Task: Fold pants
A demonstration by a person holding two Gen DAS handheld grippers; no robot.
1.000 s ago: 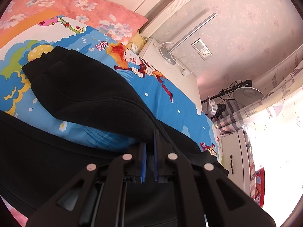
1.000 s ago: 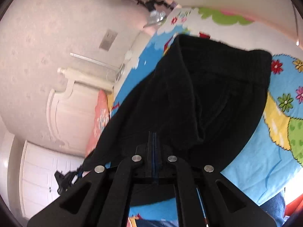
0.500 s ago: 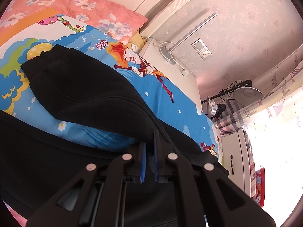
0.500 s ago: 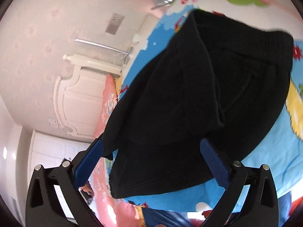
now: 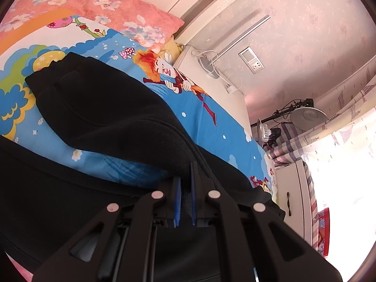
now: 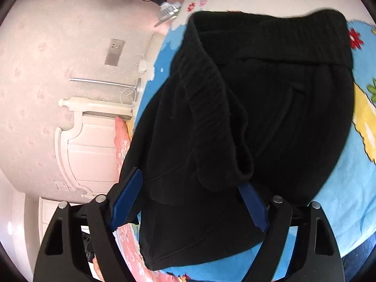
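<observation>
Pants (image 6: 270, 108) lay on the cartoon bedsheet (image 5: 211, 127) mid-fold: left gripper (image 5: 185, 183) was clenched on a seam edge, right gripper (image 6: 188, 199) was closing with nothing pinched, so next probably needs a fresh right-side grasp.

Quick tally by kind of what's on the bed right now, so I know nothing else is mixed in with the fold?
Black pants: 1
Pink floral pillow: 1
Cartoon bedsheet: 1
Total: 3
</observation>
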